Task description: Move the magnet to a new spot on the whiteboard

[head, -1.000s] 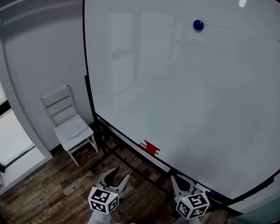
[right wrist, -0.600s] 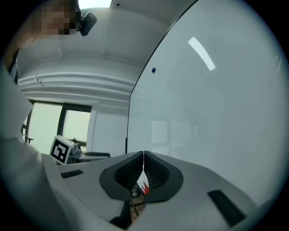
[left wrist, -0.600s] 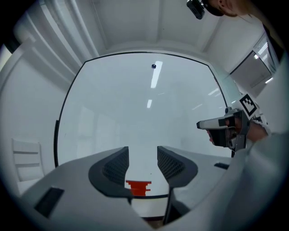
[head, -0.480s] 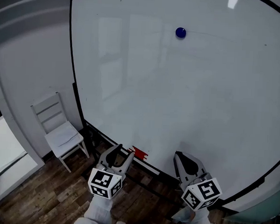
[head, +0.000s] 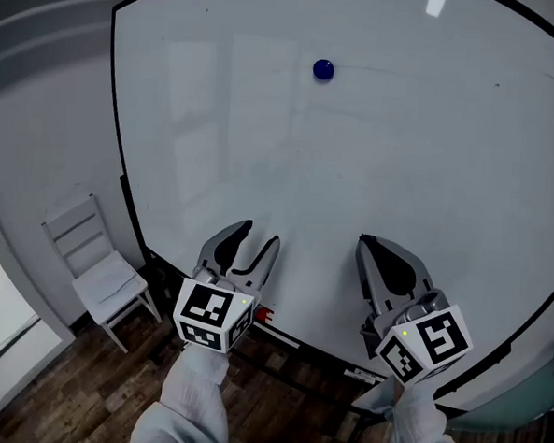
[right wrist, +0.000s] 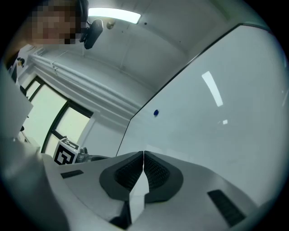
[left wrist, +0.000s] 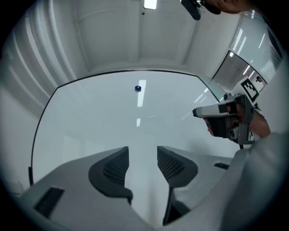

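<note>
Magnet (head: pixel 323 70) high on whiteboard (head: pixel 429 178) | well above both grippers' fingers (head: pixel 256 252)

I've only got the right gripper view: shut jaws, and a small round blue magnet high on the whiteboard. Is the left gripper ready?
Observer: The left gripper has its jaws apart, nothing between them.
Operator: Which gripper is nearer the magnet?
Observer: The small round blue magnet sits high above the left gripper and the right gripper, sideways about midway between them.
Operator: Anything beside the board?
Observer: A white slatted chair stands left of the whiteboard.
</note>
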A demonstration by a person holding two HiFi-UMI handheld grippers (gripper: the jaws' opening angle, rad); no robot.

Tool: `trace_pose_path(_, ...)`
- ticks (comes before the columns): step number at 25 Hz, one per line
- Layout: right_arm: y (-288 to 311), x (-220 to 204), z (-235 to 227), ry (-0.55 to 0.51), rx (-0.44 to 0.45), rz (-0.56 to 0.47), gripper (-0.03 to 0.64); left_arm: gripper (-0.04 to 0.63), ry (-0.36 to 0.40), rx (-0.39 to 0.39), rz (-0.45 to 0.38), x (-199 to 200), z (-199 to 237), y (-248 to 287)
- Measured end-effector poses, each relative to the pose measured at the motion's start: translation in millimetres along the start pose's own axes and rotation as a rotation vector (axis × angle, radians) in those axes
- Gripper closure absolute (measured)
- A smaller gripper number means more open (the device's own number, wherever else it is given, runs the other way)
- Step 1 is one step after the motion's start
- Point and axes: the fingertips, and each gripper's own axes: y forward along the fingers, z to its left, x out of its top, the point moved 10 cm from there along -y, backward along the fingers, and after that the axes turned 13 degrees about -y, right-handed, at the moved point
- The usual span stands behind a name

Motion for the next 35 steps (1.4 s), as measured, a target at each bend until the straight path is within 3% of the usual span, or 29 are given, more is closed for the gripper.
trace_pose_path(13, 29, 73, -55, -0.173, -0.062, -0.066, 0.589, 0.405, 0.127, -0.06, -0.17, 101, -10, 77)
trace_pose_path(21, 35, 96, -80, -0.236, -0.079, -0.066, 0.589, 0.405, 0.179, -0.029, -0.27, 159, -16, 110)
trace_pose_path(35, 36, 108, -94, -0.251, -0.076, -0.088, 0.589, 0.411, 0.227, -0.061, -0.31, 188, -23, 139)
